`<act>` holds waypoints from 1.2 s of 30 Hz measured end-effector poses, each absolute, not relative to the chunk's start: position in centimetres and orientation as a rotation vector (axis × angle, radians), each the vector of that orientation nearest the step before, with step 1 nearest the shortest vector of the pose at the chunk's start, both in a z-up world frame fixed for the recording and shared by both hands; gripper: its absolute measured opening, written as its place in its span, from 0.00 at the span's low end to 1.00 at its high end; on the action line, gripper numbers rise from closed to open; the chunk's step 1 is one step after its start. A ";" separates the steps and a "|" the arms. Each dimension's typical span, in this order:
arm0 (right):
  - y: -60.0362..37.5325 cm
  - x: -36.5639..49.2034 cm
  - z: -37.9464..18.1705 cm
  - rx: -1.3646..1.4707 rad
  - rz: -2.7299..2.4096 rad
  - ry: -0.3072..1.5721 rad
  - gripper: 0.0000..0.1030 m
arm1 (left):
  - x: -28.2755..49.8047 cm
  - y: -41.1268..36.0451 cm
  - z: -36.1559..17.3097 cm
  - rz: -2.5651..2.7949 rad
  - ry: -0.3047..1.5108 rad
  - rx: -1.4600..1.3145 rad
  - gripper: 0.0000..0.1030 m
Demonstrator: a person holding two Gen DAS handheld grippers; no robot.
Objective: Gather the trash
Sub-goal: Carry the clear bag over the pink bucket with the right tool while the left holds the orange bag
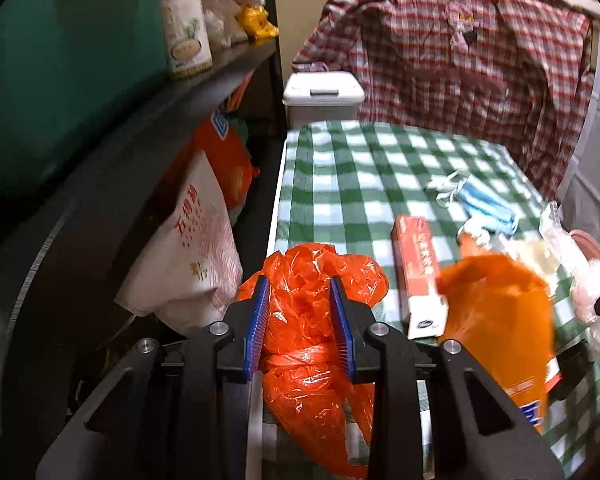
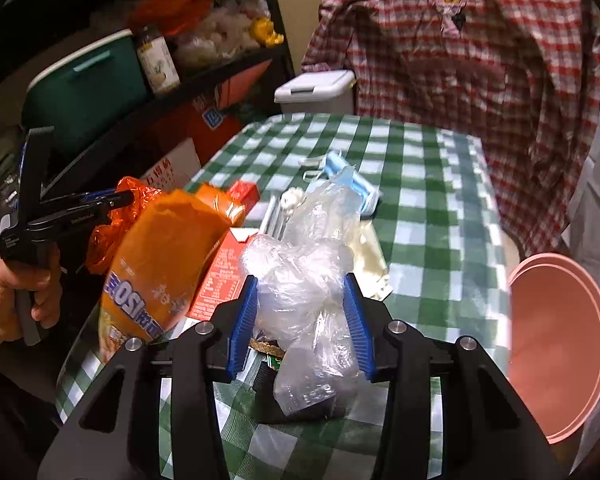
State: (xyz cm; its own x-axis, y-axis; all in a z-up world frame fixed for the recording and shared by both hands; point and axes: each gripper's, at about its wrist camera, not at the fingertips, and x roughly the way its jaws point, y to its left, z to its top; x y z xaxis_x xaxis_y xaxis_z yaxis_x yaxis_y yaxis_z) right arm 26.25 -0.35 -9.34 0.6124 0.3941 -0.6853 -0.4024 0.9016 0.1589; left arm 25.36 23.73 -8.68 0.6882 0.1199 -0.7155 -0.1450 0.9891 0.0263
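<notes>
Both grippers closing on crumpled bags at the near edge of the checked surface.
Left gripper: fingers pressing into the orange plastic bag at the near-left corner, clamped on it. Right gripper: fingers squeezing a clear plastic bag near the near-right edge, just beside a pink bin. Btwn the two bags: an orange packet and a red-and-white box lying w/ blue face masks further back. A hand is gripping the left tool's handle. White lidded bin standing past the far edge.
</notes>
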 end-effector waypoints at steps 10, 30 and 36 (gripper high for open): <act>-4.2 23.7 -4.9 0.028 0.407 0.661 0.42 | 22.4 21.4 -3.0 0.101 0.644 -0.112 0.29; -13.0 19.9 6.1 0.011 0.285 0.479 0.42 | 19.0 10.9 3.1 -0.040 0.503 -0.123 0.29; -17.8 19.9 6.3 0.049 0.191 0.451 0.42 | 18.8 7.7 3.8 -0.088 0.483 -0.142 0.29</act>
